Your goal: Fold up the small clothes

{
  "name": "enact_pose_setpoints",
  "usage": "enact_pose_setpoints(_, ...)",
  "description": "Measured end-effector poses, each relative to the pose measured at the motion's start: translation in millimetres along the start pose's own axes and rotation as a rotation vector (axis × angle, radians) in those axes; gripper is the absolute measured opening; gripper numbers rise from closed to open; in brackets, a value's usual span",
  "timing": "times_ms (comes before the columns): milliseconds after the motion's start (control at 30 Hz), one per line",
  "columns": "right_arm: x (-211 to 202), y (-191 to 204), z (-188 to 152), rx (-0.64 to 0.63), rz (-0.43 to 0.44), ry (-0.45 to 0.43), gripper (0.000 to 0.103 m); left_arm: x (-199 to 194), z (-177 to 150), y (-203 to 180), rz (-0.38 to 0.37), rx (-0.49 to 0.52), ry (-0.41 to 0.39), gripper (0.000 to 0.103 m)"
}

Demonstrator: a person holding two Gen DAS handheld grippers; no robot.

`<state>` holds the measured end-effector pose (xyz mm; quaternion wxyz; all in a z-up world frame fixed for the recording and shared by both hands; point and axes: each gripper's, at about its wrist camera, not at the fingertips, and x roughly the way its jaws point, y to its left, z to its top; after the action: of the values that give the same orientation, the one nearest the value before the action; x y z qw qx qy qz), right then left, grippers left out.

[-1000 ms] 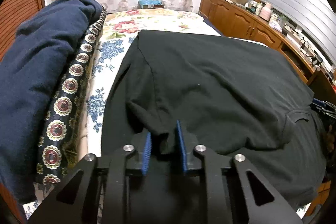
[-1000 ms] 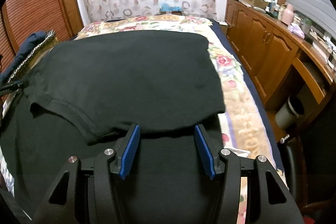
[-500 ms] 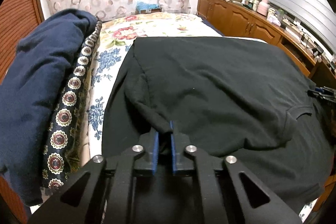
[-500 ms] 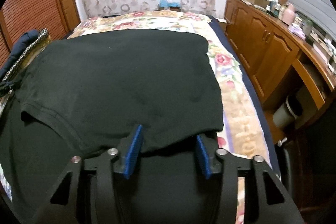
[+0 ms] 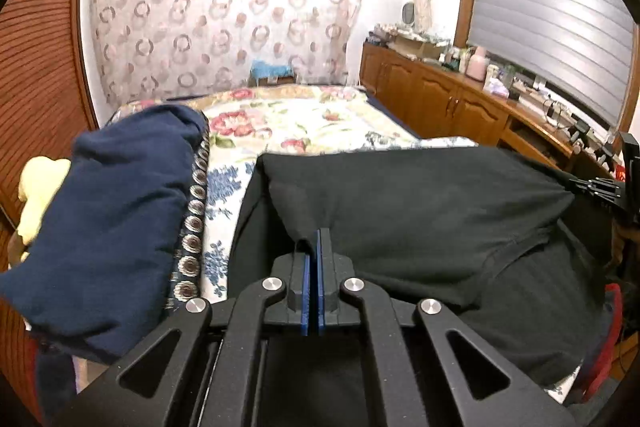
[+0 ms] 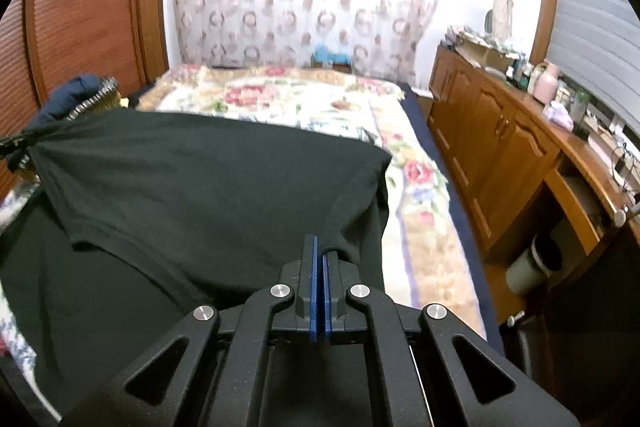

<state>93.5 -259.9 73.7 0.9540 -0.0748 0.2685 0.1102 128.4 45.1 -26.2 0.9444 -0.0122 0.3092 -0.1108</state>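
Black T-shirt — plain, unpatterned. Bedspread — cream ground with red and blue floral print. Navy blanket, edged by a band of round medallions in gold and dark tones. Curtain: pale with brown-pink ring motifs. Cabinets in reddish-brown wood. Gripper pads blue on black bodies.

No text, label, brand, number or sign can be read in either view; the items on the sideboard are too small and blurred to be made out.
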Motion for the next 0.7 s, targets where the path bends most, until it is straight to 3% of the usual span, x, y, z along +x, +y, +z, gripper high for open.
enact_pose_setpoints(233,-54.9,-1.4,-24.2,-0.019,0.026,-0.032,0.002,-43.4,-7.5,5.7,-0.026,-0.017,-0.056,0.003)
enact_pose_setpoints(700,-128.3,7.0,-69.3,-0.09,0.086,0.046,0.002,-74.1,-49.9,8.5,-0.003,-0.021,-0.003,0.003)
